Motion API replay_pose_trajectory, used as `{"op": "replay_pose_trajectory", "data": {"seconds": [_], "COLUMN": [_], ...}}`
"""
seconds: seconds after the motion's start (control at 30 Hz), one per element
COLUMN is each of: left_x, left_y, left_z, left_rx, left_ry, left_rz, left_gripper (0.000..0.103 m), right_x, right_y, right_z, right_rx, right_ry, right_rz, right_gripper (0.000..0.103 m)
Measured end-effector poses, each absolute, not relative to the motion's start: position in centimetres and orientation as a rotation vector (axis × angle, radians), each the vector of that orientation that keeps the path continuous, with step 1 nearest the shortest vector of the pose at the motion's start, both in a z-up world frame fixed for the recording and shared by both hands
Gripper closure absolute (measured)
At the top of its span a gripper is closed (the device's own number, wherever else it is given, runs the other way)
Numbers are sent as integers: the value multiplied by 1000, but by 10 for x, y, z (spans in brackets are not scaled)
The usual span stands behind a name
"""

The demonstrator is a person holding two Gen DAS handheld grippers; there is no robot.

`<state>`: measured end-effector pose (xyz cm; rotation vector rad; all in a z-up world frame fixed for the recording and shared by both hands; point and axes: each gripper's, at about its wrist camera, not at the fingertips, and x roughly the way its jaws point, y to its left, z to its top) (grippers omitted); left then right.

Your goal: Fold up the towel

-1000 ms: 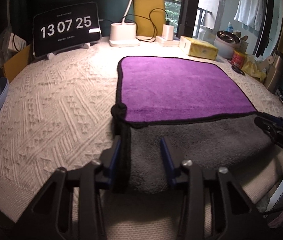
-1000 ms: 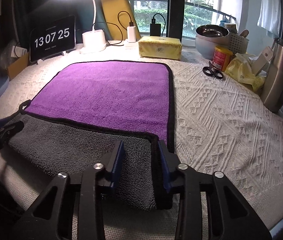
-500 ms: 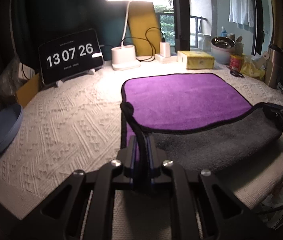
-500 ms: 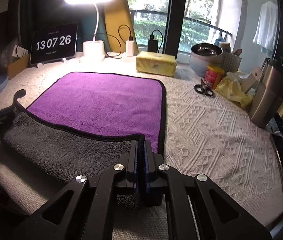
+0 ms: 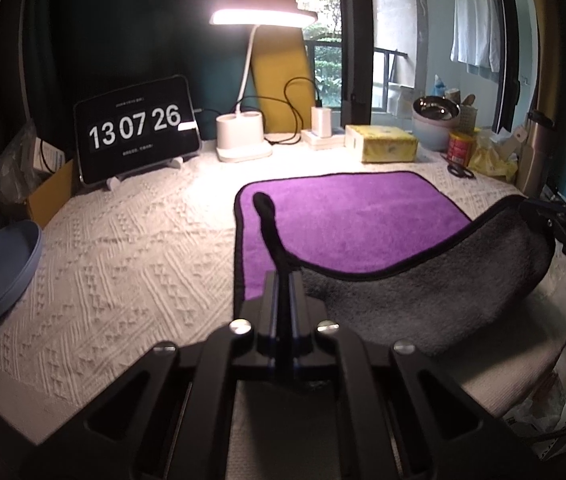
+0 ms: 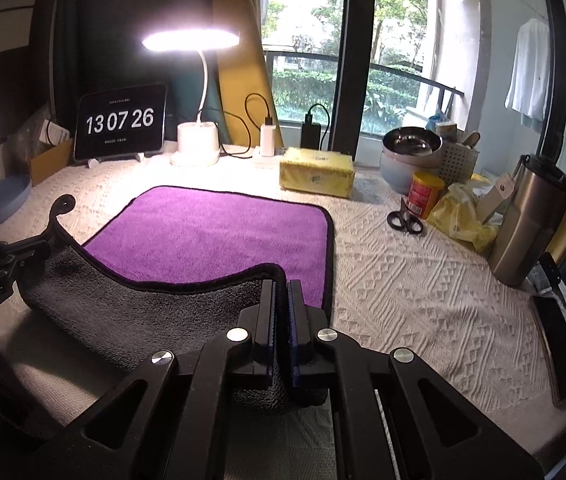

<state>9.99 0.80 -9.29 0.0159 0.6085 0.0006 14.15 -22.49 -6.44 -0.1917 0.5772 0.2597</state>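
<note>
I have the left gripper (image 5: 283,280) and right gripper (image 6: 281,292) each clamped on a near corner of the towel (image 5: 347,216), lifted off the table (image 5: 131,248).

A lit desk lamp (image 6: 197,92) at 12 o'clock throws a warm pool over a table covered in a white knitted cloth (image 6: 423,280). Behind it, a dark curtain (image 5: 123,20) fills the 10 o'clock side, with a yellow panel (image 5: 279,68) leaning by the window (image 6: 307,40). Daylight and green trees show through the glass from 12 to 2 o'clock, past a balcony railing (image 6: 411,76). A white shirt (image 6: 531,76) hangs outside at 2 o'clock.
</note>
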Motion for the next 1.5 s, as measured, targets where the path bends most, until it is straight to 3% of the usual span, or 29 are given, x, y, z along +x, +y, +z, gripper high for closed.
{"op": "replay_pose_trajectory", "data": {"seconds": [1.5], "left_x": [195], "left_y": [32], "left_z": [-30], "left_rx": [-63], "left_ry": [492], "left_rz": [-16], "left_gripper": [99], "right_x": [237], "right_y": [-226], "right_z": [-18], "right_rx": [-177], "right_ry": [429], "right_rz": [272], "right_gripper": [97]}}
